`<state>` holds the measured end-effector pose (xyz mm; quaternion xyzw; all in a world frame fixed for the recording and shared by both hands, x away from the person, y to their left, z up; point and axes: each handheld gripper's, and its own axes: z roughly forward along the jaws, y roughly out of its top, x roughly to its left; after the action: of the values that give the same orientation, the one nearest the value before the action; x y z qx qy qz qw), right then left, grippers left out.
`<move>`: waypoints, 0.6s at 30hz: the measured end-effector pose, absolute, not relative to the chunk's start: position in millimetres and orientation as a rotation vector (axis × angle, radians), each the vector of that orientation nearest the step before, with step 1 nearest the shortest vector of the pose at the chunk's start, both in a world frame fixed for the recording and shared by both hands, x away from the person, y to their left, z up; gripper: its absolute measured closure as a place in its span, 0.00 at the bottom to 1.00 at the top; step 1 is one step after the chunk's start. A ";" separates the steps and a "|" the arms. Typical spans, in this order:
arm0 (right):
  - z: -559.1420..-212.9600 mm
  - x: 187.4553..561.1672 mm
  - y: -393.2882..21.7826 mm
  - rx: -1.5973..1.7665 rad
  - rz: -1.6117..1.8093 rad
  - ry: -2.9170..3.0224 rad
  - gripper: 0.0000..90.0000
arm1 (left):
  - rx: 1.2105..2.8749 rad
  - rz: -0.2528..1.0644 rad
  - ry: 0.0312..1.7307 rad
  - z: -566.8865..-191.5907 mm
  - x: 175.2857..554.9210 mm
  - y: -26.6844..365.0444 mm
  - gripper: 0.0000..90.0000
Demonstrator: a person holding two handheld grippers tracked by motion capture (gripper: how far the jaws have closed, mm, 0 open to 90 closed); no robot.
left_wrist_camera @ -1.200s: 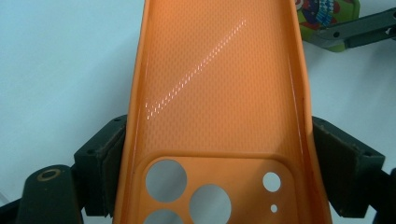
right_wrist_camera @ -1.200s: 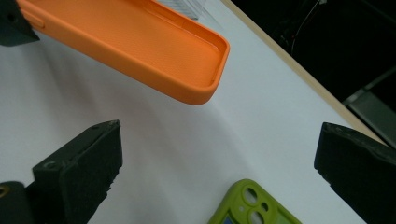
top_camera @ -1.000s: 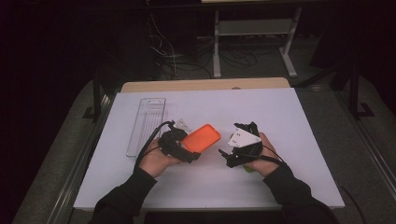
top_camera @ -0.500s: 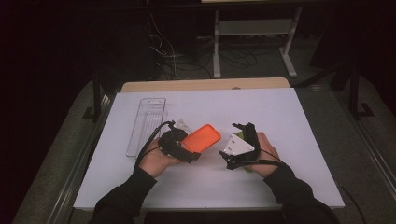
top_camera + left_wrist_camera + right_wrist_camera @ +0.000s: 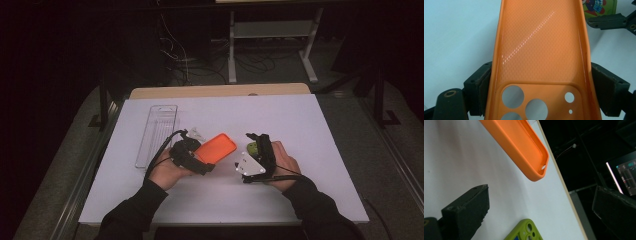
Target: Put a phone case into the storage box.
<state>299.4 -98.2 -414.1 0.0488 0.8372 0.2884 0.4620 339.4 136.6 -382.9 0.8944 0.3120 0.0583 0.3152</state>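
Right gripper (image 5: 253,142) rolled; green case (image 5: 252,148) exposed, orange case (image 5: 215,148) clamped.

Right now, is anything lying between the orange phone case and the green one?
No. In the right gripper view, bare white table separates the orange case from the green case.

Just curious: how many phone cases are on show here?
2: an orange silicone phone case clamped in the left gripper, and a green phone case lying by the right gripper.

Colours on your worktop (image 5: 310,130)
Your phone case (image 5: 216,148) is orange with a dotted inner texture; the other case (image 5: 524,231) is lime green; the worktop is white.
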 end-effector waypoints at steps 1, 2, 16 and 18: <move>-415.5 297.8 -96.3 0.110 0.700 2.042 0.00 | 2.354 0.158 0.815 -383.3 339.8 136.6 0.18; -415.7 297.4 -96.0 0.096 0.685 2.039 0.00 | 2.354 0.158 0.815 -383.3 339.8 136.6 0.18; -422.7 288.5 -87.1 -0.065 0.552 1.953 0.00 | 2.367 0.143 0.823 -383.5 339.1 136.0 0.18; -423.8 287.3 -85.6 -0.065 0.558 1.949 0.00 | 2.370 0.143 0.821 -383.5 339.0 136.1 0.18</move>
<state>287.3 -85.6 -423.8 -0.0273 0.8158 0.2336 0.5283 339.0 136.1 -383.5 0.8970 0.3107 0.0541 0.3096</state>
